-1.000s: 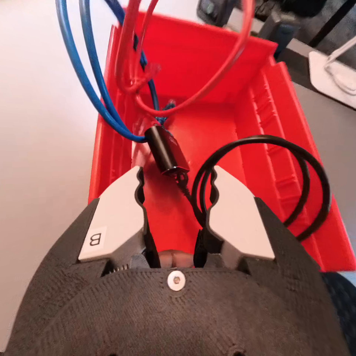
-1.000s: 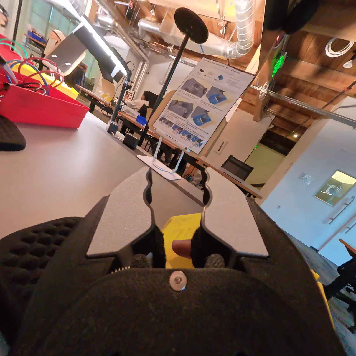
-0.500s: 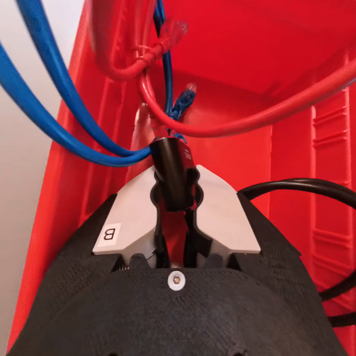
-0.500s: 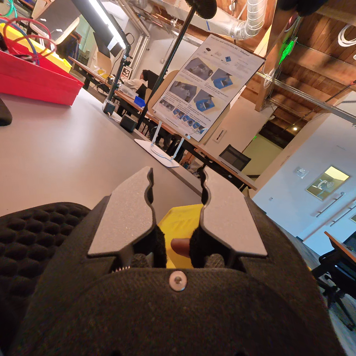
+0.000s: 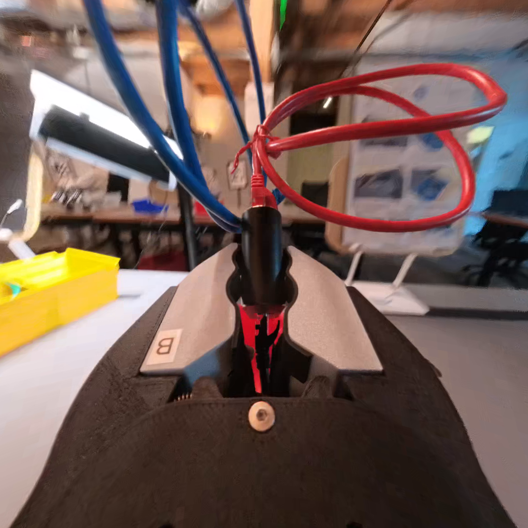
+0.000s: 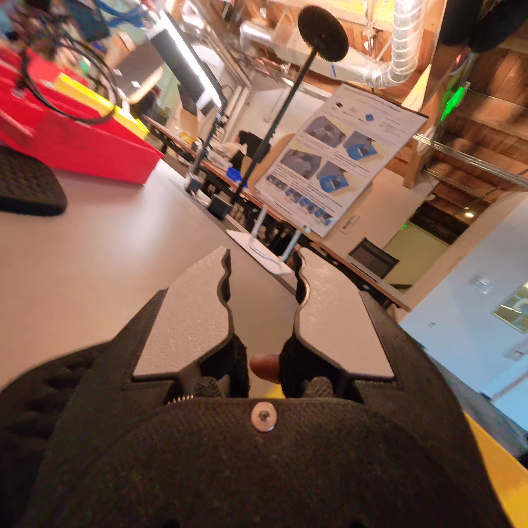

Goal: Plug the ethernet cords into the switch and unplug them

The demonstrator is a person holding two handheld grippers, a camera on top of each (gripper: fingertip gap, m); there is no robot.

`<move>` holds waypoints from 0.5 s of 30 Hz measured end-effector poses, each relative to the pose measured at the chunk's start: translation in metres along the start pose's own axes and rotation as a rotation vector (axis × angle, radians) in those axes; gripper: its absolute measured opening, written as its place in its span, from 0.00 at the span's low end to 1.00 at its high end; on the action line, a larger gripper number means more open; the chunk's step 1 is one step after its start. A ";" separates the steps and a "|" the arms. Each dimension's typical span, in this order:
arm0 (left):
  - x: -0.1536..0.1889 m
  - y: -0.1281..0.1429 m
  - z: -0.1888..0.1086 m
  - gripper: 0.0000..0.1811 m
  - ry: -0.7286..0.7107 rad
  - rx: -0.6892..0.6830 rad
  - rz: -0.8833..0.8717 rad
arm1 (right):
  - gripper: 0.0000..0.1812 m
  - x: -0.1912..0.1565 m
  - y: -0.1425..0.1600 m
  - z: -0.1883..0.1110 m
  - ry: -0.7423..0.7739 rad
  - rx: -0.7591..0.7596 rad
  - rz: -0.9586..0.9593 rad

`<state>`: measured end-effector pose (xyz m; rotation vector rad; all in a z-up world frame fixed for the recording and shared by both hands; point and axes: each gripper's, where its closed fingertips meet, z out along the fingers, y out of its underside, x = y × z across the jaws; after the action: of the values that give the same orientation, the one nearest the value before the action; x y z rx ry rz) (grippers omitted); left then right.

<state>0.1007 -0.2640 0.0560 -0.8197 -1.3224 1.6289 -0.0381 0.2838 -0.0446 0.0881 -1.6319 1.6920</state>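
Note:
My left gripper (image 5: 261,251) is shut on a small black switch (image 5: 261,254) and holds it up above the table. A looped red ethernet cord (image 5: 400,131) and blue ethernet cords (image 5: 171,148) are plugged into the switch's far end and hang up and around it. My right gripper (image 6: 261,257) is open and empty, low over the grey table (image 6: 100,257). The red bin (image 6: 71,137) stands at the far left in the right wrist view, with a black cable (image 6: 85,111) looped above it.
A yellow bin (image 5: 54,291) sits on the table at the left in the left wrist view. An instruction sheet on a white stand (image 6: 337,160), a black pole with a round top (image 6: 323,37) and a lamp arm (image 6: 188,65) stand at the table's far edge. A black pad (image 6: 25,188) lies left. Tip to tip, the grippers are about 60 centimeters apart.
My left gripper closed on the black switch inside the red bin and lifted it out with the cords attached; the view now faces the room. My right gripper tilted slightly, still open.

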 end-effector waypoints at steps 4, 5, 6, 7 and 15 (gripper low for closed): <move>0.076 -0.069 -0.027 0.14 0.290 0.273 -0.087 | 0.22 -0.033 -0.017 0.023 -0.117 0.099 0.119; 0.095 -0.081 -0.034 0.14 0.372 0.318 -0.116 | 0.22 -0.042 -0.019 0.029 -0.149 0.107 0.133; 0.115 -0.089 -0.041 0.14 0.464 0.339 -0.162 | 0.22 -0.052 -0.021 0.034 -0.178 0.111 0.142; 0.135 -0.094 -0.047 0.14 0.565 0.342 -0.220 | 0.22 -0.061 -0.023 0.039 -0.204 0.111 0.148; 0.256 -0.040 -0.073 0.14 1.105 0.088 -0.510 | 0.22 -0.098 -0.037 0.061 -0.345 0.183 0.449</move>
<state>0.0680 0.0022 0.0857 -0.9946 -0.5650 0.6086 0.0243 0.1802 -0.0565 0.1139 -1.8392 2.2698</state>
